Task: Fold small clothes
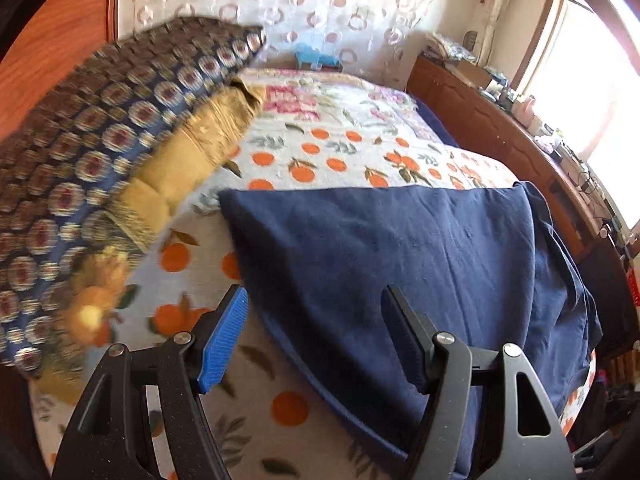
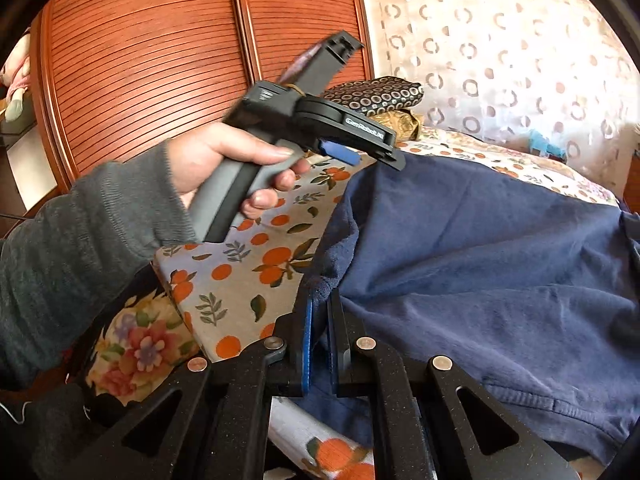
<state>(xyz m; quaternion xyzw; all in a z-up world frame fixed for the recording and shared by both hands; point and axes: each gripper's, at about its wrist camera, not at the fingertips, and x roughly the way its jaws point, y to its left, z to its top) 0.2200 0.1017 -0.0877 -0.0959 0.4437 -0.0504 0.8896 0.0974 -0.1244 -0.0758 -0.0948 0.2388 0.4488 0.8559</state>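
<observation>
One navy garment (image 1: 420, 264) (flat), lengthwise along bed (image 1: 360, 140)

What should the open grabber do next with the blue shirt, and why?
Probably bring the left gripper down onto the near edge of the navy garment and close. Its jaws stand open with nothing between them, while the right gripper already pinches a fold of the cloth; two grips would let it be folded.

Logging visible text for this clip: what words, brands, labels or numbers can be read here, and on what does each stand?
"GenRobot.AI", white print, slightly blurred so the spelling is uncertain: on the black side plate of the left tool, seen in the right wrist view.
Desk clutter by the window: too small to read any labels.
Nothing readable on the navy garment, the bedspread or the pillow.
</observation>
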